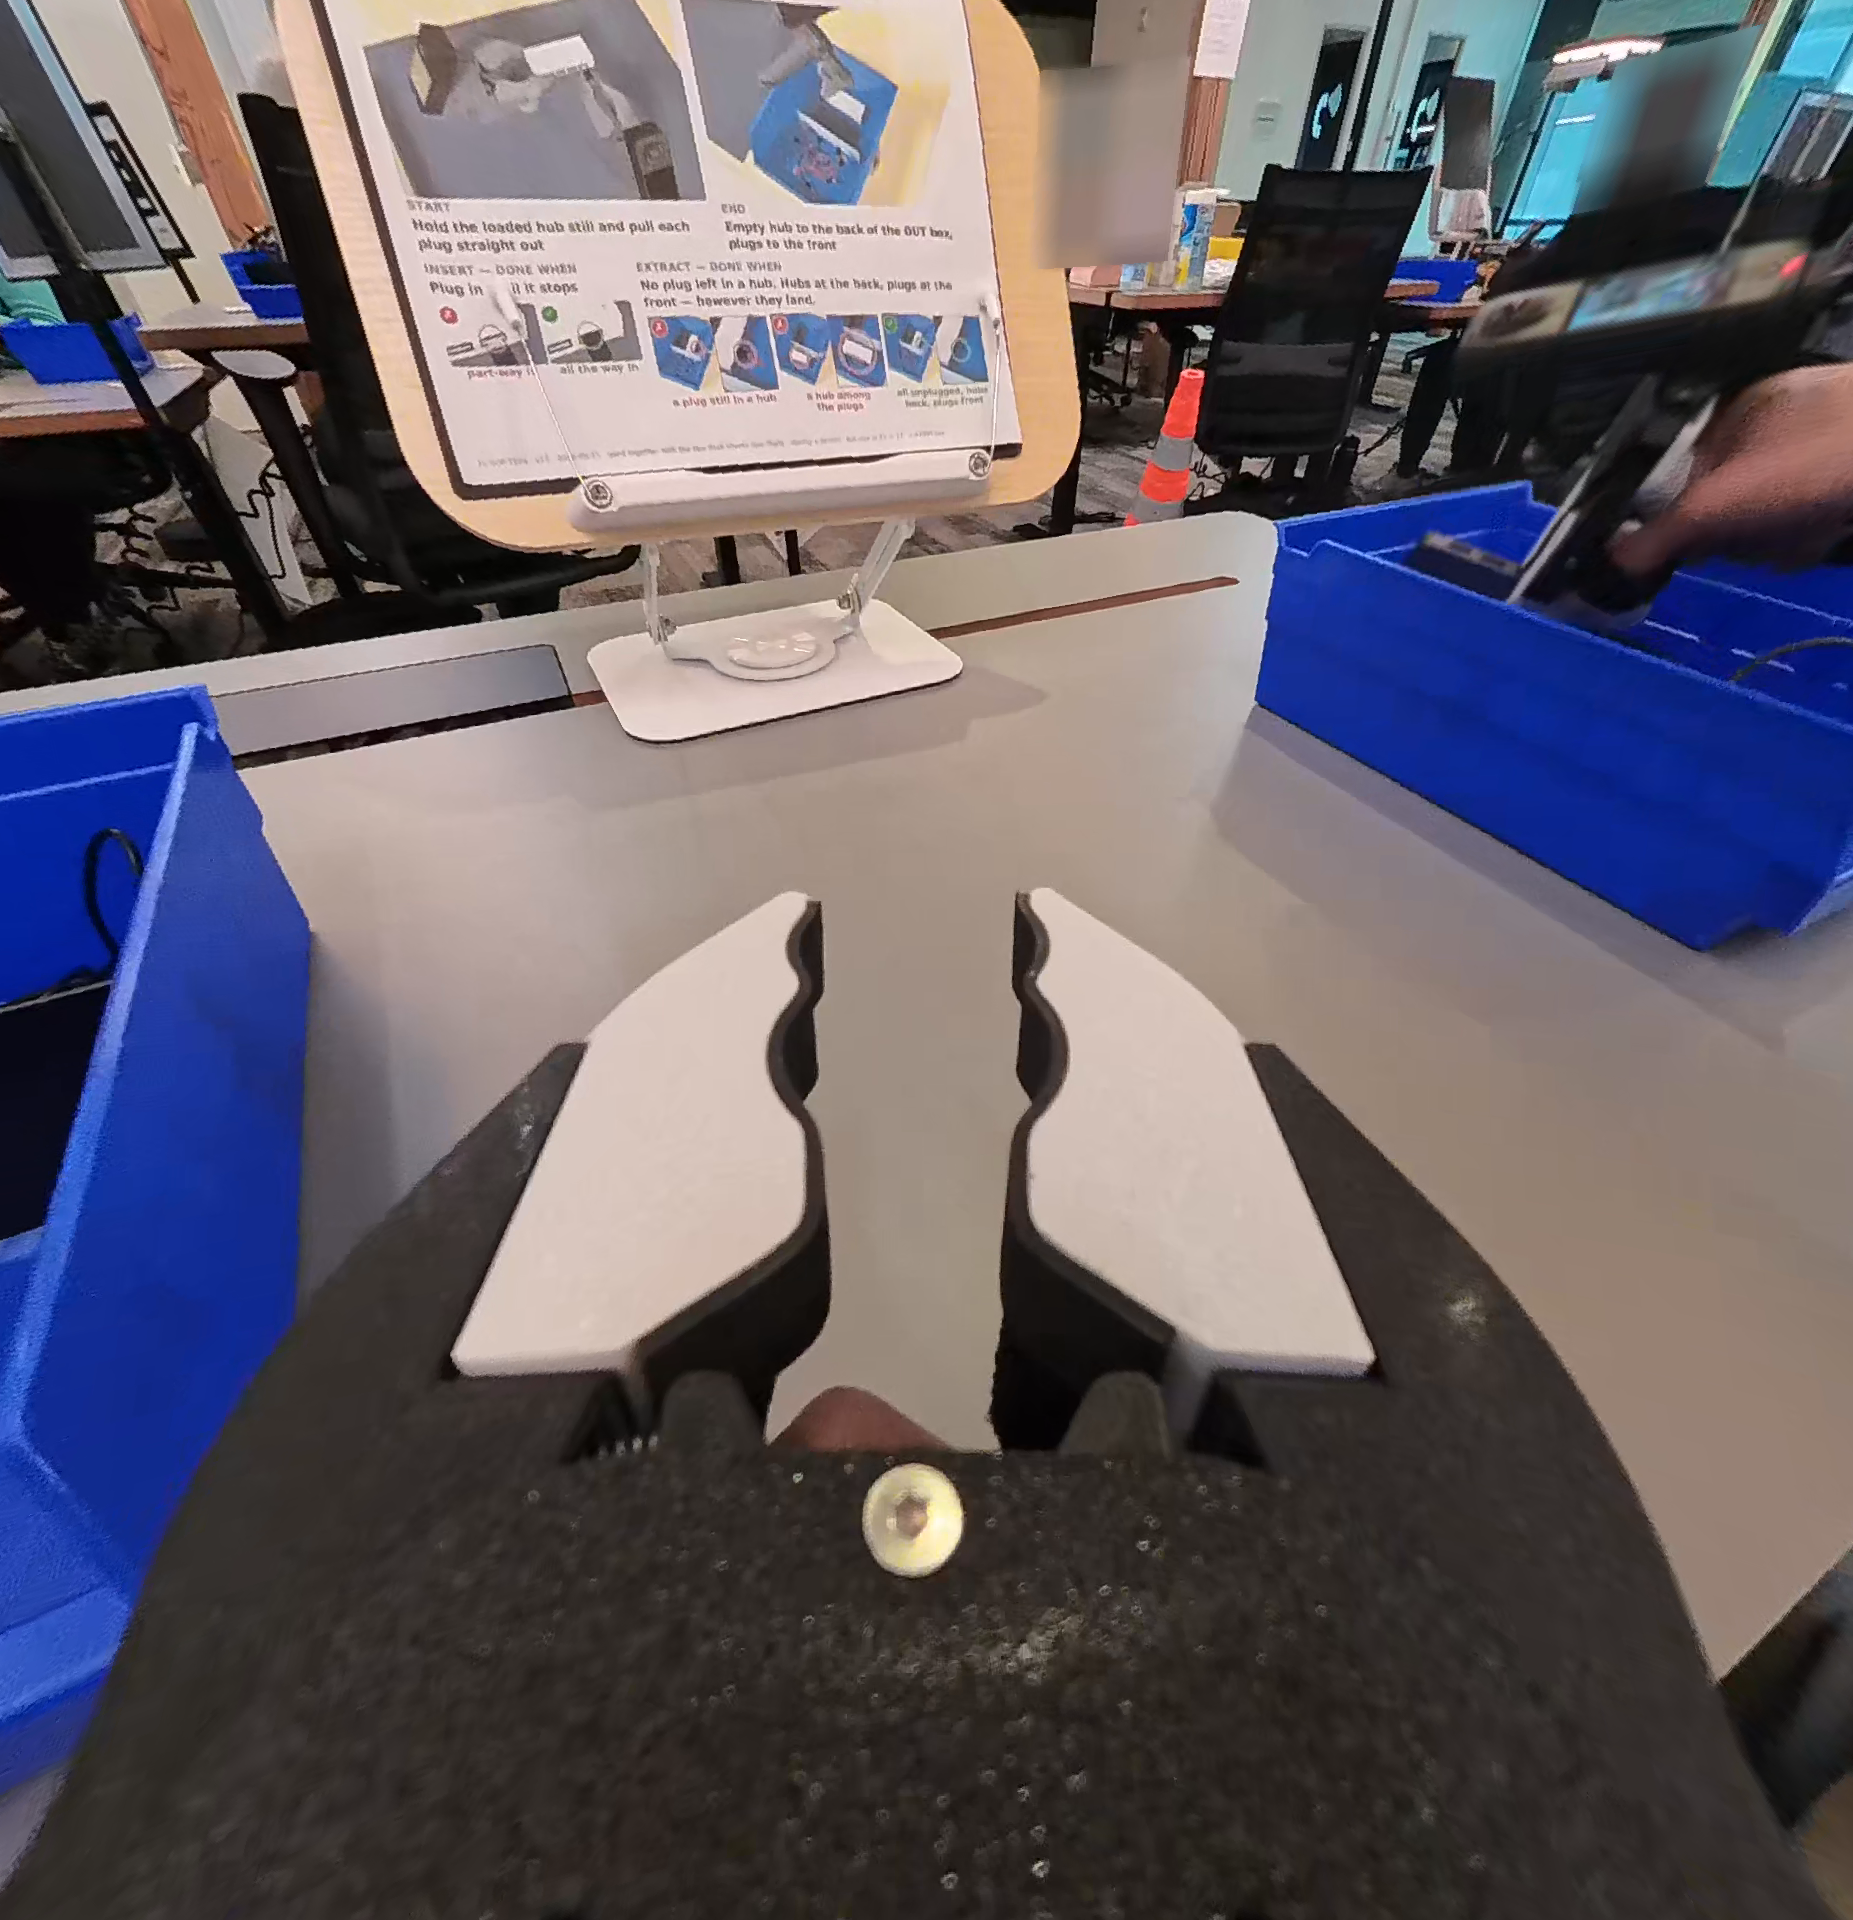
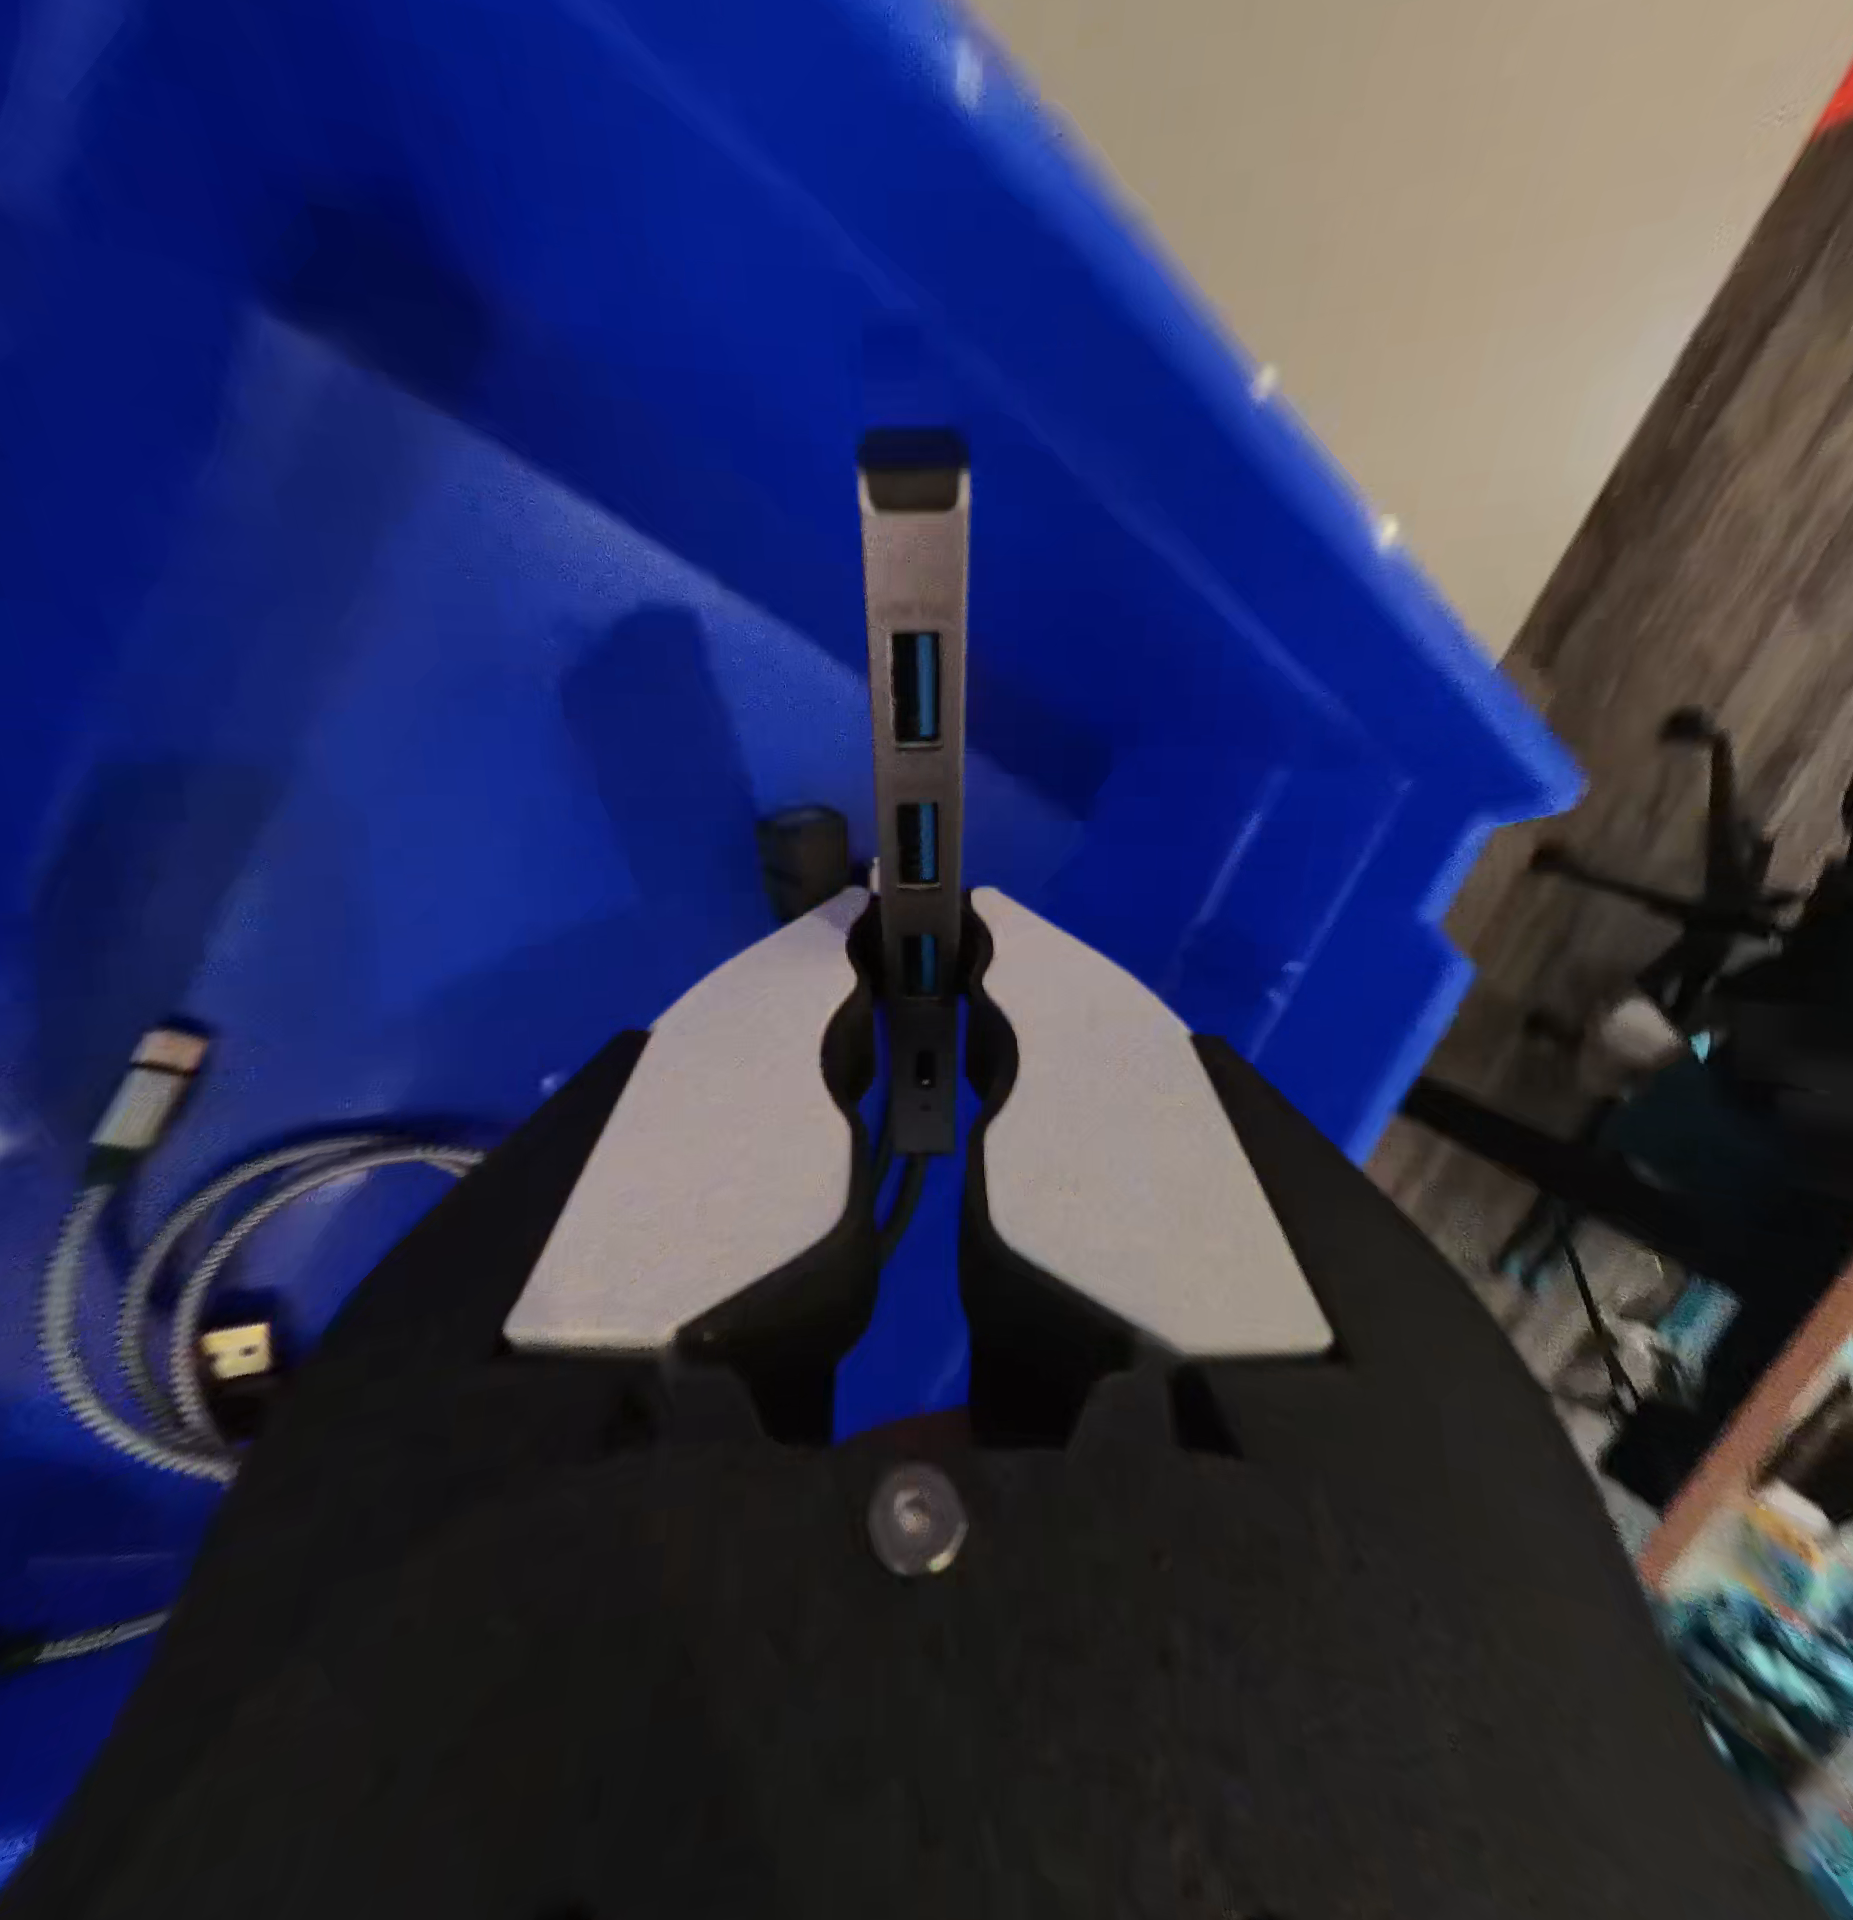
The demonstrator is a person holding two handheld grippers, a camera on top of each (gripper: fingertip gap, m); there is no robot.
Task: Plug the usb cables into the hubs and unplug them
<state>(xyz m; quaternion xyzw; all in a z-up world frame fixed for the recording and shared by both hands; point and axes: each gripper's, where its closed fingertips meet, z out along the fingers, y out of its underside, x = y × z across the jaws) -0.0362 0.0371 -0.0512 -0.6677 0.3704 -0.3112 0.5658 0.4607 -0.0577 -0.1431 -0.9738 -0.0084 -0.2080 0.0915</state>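
Observation:
My right gripper [image 2: 917,909] is shut on a slim grey USB hub [image 2: 914,582], held edge-on over the blue bin [image 2: 382,520]. The hub's blue ports face me and are empty. A braided USB cable [image 2: 143,1288] with metal plugs lies coiled in the bin at lower left. My left gripper [image 1: 917,914] is open and empty, low over the grey table [image 1: 1317,1143]. In the left wrist view the right gripper [image 1: 1587,561] is at the far right, over the right blue bin [image 1: 1524,748], held by a hand.
A second blue bin [image 1: 101,1039] stands at the left with a black cable inside. An instruction sheet on a stand [image 1: 683,260] stands at the table's back edge. Chairs, desks and an orange cone [image 1: 1171,447] lie beyond the table. There is about 50 centimetres between the tips of the two grippers.

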